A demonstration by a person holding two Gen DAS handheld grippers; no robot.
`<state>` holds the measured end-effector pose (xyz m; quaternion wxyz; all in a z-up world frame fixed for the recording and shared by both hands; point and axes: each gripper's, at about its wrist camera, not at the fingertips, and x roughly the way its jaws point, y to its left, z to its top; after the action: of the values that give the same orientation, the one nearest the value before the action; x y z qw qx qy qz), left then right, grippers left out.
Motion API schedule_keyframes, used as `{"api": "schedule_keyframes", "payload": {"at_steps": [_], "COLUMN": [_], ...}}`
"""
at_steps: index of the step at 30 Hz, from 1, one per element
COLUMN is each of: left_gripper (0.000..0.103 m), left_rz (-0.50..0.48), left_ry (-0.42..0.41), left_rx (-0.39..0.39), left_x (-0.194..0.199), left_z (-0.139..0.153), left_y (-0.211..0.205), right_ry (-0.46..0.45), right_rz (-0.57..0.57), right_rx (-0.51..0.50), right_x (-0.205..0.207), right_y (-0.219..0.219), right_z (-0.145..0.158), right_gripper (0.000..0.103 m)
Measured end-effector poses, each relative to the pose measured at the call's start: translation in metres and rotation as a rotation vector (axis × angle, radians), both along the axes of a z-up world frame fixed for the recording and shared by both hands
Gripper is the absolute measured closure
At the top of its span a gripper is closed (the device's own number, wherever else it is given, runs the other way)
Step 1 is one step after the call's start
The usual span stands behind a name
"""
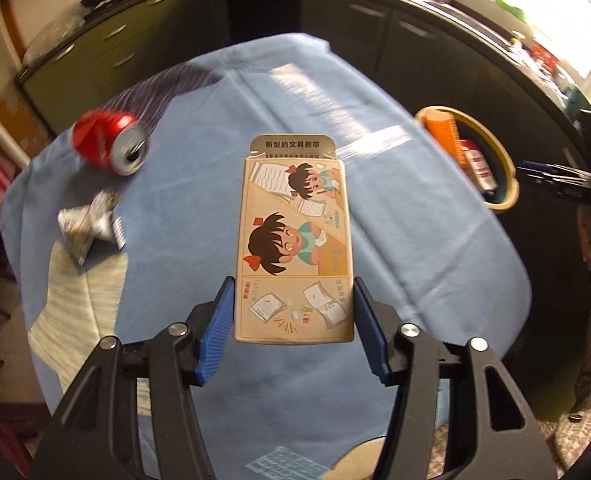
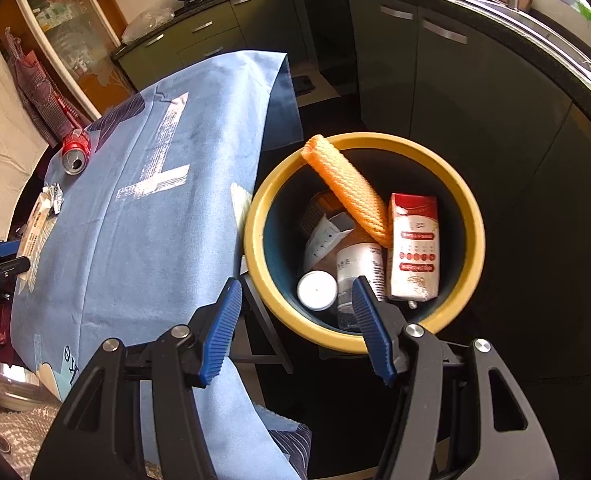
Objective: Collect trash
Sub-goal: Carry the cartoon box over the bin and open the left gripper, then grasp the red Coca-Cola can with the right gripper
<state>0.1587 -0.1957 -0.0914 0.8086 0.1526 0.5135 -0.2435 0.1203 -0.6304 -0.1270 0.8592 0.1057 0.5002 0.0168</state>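
Note:
My left gripper (image 1: 293, 292) is shut on a tan cardboard box (image 1: 293, 240) printed with cartoon girls and holds it above the blue tablecloth (image 1: 395, 240). A red soda can (image 1: 109, 146) lies on its side at the far left, with a crumpled silver wrapper (image 1: 89, 226) in front of it. The yellow-rimmed trash bin (image 2: 471, 216) stands beside the table, holding an orange foam net (image 2: 351, 188), a red-and-white carton (image 2: 415, 246), a white bottle (image 2: 357, 268) and other trash. My right gripper (image 2: 295, 296) is open and empty, over the bin's near rim.
Dark kitchen cabinets (image 2: 455, 92) curve around behind the bin. The bin also shows in the left wrist view (image 1: 507, 184) at the table's right edge. A striped paper (image 1: 75, 304) lies on the cloth's left side. The can (image 2: 75, 152) and wrapper (image 2: 53, 196) show at the far left of the right wrist view.

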Motion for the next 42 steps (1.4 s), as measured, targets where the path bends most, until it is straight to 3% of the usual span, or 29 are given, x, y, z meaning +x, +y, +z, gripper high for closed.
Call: {"api": "schedule_keyframes", "payload": {"at_steps": [7, 12, 18, 20, 22, 26, 29, 33, 39, 42], "left_gripper": [0.048, 0.048, 0.047, 0.037, 0.034, 0.032, 0.017, 0.014, 0.012, 0.011], "left_rz": [-0.236, -0.364, -0.428, -0.438, -0.44, -0.419, -0.387, -0.323, -0.189, -0.085], "left_ry": [-0.007, 0.031, 0.036, 0.011, -0.007, 0.027, -0.03, -0.128, -0.198, -0.236], "left_rx": [-0.047, -0.065, -0.057, -0.042, -0.044, -0.124, -0.16, -0.193, -0.223, -0.198], "left_x": [-0.003, 0.002, 0.016, 0.02, 0.024, 0.023, 0.013, -0.009, -0.041, -0.05], "left_z": [0.021, 0.013, -0.017, -0.027, -0.029, -0.01, 0.011, 0.032, 0.03, 0.021], "left_y": [-0.114, -0.205, -0.296, -0.315, -0.32, -0.284, -0.235, -0.15, -0.031, 0.021], "right_ry": [-0.049, -0.057, -0.035, -0.033, -0.037, -0.041, -0.041, -0.033, -0.06, -0.069], "right_rz": [-0.08, -0.126, -0.181, -0.195, -0.202, -0.197, -0.176, -0.113, 0.06, 0.207], "right_rx": [0.002, 0.009, 0.029, 0.033, 0.036, 0.031, 0.027, 0.01, 0.026, 0.042], "right_x": [-0.034, -0.057, -0.083, -0.091, -0.097, -0.101, -0.091, -0.069, -0.01, 0.032], "right_y": [-0.033, -0.054, -0.074, -0.077, -0.079, -0.077, -0.074, -0.051, 0.015, 0.074], "right_z": [0.016, 0.016, 0.005, 0.004, 0.005, 0.007, 0.008, 0.012, 0.036, 0.055], "right_gripper": [0.046, 0.046, 0.046, 0.046, 0.046, 0.046, 0.046, 0.046, 0.046, 0.046]}}
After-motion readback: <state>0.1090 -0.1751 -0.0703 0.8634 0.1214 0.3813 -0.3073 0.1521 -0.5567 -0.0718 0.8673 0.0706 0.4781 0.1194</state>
